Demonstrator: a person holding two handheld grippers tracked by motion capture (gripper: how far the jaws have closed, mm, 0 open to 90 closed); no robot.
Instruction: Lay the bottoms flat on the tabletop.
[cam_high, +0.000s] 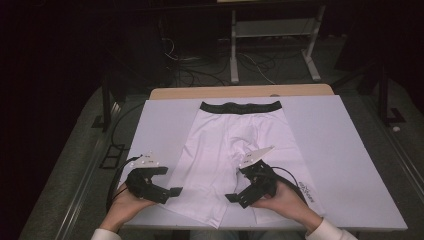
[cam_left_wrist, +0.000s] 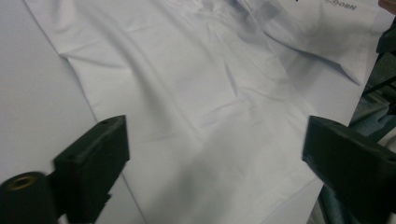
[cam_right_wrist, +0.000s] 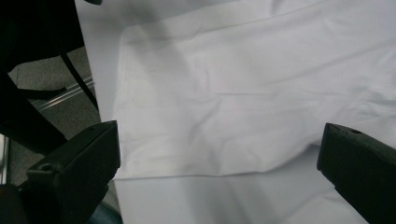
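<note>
A white board (cam_high: 345, 165) covers the bench, with bare room on both sides of the white shorts (cam_high: 225, 150), whose leg hems nearly reach the board's bottom edge. The left gripper (cam_high: 172, 191), lower left, and the right gripper (cam_high: 231, 198), bottom centre, point inward at each other, jaws spread wide and holding nothing. The shorts lie flat mid-frame, black waistband (cam_high: 240, 107) uppermost, cloth faintly creased.

Left claw (cam_high: 172, 191) low near the front edge, jaws spread wide, right claw (cam_high: 231, 197) likewise gaping, tips facing inward
</note>
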